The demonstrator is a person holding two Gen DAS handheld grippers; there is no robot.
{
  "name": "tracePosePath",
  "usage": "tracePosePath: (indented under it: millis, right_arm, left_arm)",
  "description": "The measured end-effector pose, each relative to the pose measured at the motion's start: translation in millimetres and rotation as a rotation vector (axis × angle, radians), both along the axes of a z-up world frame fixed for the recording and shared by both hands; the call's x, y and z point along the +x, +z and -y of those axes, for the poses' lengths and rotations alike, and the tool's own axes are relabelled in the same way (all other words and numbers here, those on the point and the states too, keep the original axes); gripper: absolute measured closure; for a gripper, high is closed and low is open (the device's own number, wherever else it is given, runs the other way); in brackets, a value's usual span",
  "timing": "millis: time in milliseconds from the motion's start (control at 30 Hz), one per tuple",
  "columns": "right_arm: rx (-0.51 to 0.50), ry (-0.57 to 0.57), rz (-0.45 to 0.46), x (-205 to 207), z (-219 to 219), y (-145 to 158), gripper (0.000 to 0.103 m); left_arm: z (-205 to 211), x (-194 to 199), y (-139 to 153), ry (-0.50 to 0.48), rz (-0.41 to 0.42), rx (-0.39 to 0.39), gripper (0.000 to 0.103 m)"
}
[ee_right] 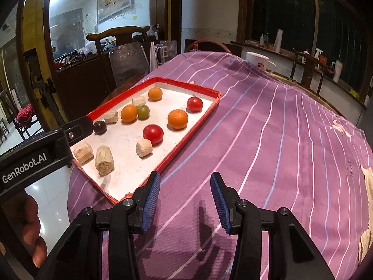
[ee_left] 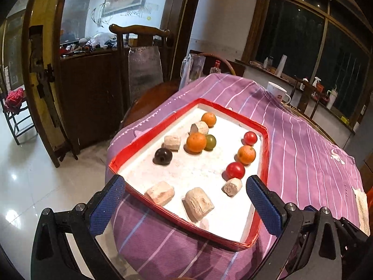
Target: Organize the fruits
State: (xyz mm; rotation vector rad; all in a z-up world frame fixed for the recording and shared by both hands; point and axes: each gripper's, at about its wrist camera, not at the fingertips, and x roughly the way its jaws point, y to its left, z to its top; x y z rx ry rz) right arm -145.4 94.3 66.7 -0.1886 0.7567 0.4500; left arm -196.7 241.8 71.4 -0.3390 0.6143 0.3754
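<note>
**Inspector:** Starting at the tools. What is the left gripper [ee_left: 185, 192] doing?

**Onlooker:** It is hovering over the near end of the red-rimmed tray [ee_left: 264, 130], jaws standing wide apart with nothing between the blue pads [ee_left: 109, 198]. They are straddling the near rim, and I cannot tell whether they touch it.

**Inspector:** And the right gripper [ee_right: 185, 201]?

**Onlooker:** It is hanging over the purple striped cloth [ee_right: 268, 140], just beside the tray's near corner. Its jaws are partly open and gripping nothing.

**Inspector:** Where are the fruits lying?

**Onlooker:** All inside the tray, on its white floor. 3 oranges: one [ee_left: 246, 154] sitting between 2 red tomatoes, the nearer [ee_left: 235, 170] and the farther [ee_left: 250, 138], along the right side; one [ee_left: 196, 142] touching a green fruit [ee_left: 211, 141] mid-tray; one [ee_left: 208, 119] at the far end. A dark round fruit [ee_left: 163, 156] is resting toward the left rim.

**Inspector:** Anything else in there?

**Onlooker:** 5 pale, rough chunks. The biggest [ee_left: 199, 204] is lying nearest the left gripper, another [ee_left: 160, 192] just beside it.

**Inspector:** Beyond the tray?

**Onlooker:** A white mug [ee_right: 257, 60] is standing at the cloth's far edge, well apart from the tray.
</note>
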Motion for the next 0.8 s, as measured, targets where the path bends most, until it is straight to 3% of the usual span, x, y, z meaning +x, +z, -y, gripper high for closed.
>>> tracePosePath:
  millis: [800]
  right_arm:
    - [0.010,0.002,-0.032,0.5,4.9,-8.3,0.053]
  left_arm:
    - [8.5,13.3,-10.8,-0.024,-0.085,-0.028,0.000]
